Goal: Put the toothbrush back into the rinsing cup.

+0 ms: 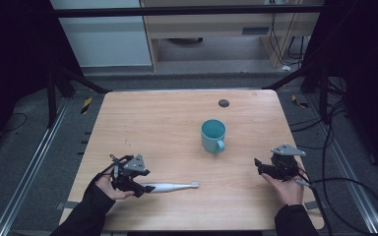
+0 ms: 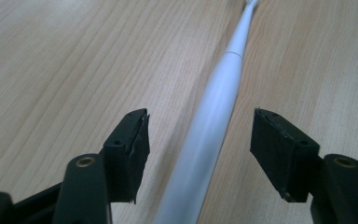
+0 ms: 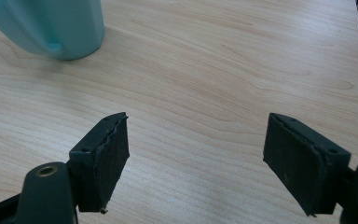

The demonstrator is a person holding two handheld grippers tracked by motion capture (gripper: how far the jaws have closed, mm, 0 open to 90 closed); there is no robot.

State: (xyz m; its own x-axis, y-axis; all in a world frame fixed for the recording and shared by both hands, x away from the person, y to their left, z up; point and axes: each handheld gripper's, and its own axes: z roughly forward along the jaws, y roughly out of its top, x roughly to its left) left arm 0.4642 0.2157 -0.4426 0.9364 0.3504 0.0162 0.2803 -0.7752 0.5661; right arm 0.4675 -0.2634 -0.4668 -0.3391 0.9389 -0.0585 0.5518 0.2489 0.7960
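A white electric toothbrush (image 1: 171,187) lies flat near the table's front edge, its brush head pointing right. My left gripper (image 1: 140,189) is at its handle end and stands open. In the left gripper view the white handle (image 2: 214,116) runs up between the two jaws, with a gap on each side. A teal mug (image 1: 213,135) stands upright at mid table, handle toward me. My right gripper (image 1: 259,165) rests open at the front right, with nothing between its jaws. In the right gripper view the mug (image 3: 51,28) sits at the upper left, beyond my right gripper (image 3: 196,135).
The wooden table (image 1: 167,123) has a small dark round cap (image 1: 223,103) near its far edge. Cables (image 1: 354,187) trail on the floor to the right. Black frame bars and a cabinet stand beyond the table's far side.
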